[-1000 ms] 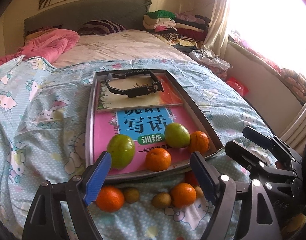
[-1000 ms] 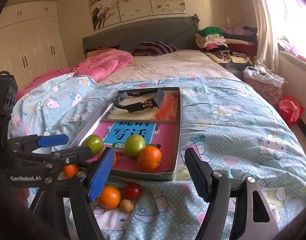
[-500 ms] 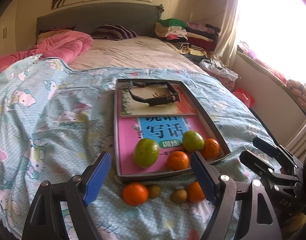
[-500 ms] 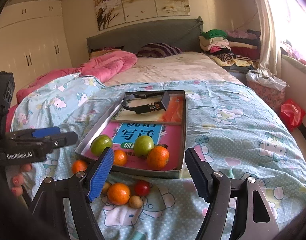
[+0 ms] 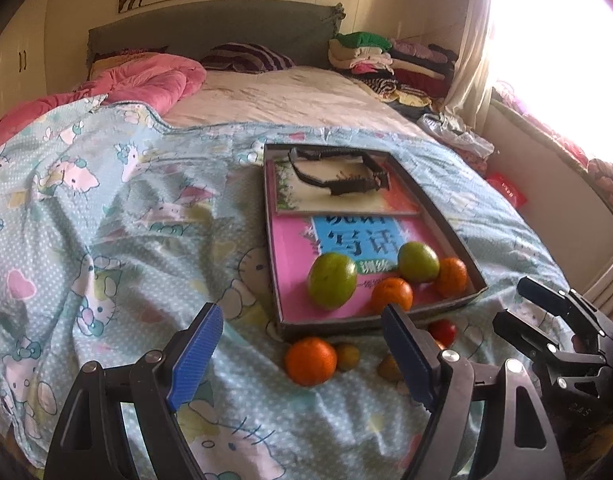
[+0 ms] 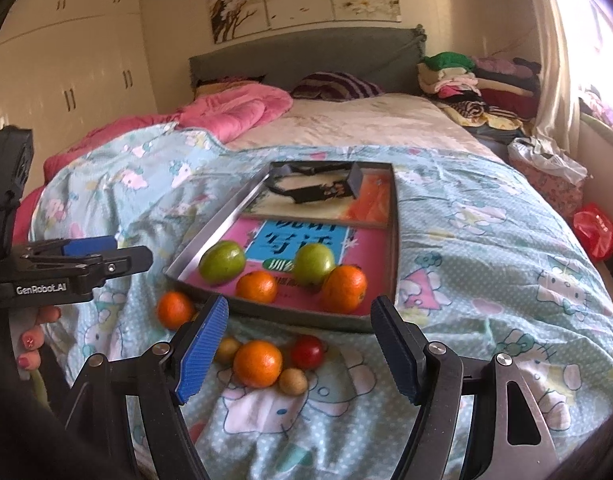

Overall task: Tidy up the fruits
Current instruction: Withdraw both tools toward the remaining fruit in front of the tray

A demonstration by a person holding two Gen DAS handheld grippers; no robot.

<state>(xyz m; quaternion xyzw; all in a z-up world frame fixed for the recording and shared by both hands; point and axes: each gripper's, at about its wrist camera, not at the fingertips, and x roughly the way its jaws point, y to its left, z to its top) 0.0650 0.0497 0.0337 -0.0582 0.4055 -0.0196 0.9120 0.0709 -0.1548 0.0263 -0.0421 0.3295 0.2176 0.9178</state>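
A bedroom: a bed (image 6: 486, 240) under a pale blue cartoon-print quilt carries everything. Nearest, both grippers hover above the quilt's near edge. The left gripper (image 5: 302, 352) has its blue-padded jaws wide apart with nothing between them; the right gripper (image 6: 298, 344) is equally wide and empty. On the quilt just before the tray's near rim lie loose fruits: an orange (image 6: 257, 363), a red fruit (image 6: 307, 351), two small tan fruits (image 6: 293, 381), and a second orange (image 6: 175, 309) toward the left. The tray (image 6: 395, 240), a shallow metal one, sits mid-quilt. At its near end rest two green fruits (image 6: 221, 262) and two more oranges (image 6: 343, 289), touching or just beside one another, lying on a pink book (image 6: 362, 256). At the tray's far end a black frame (image 6: 318, 190) lies on another book. Beyond, a pink duvet (image 6: 234, 114) is bunched at the left, a striped pillow (image 6: 336, 86) leans by the grey headboard, and folded clothes (image 6: 466, 76) pile at the bed's far right corner.
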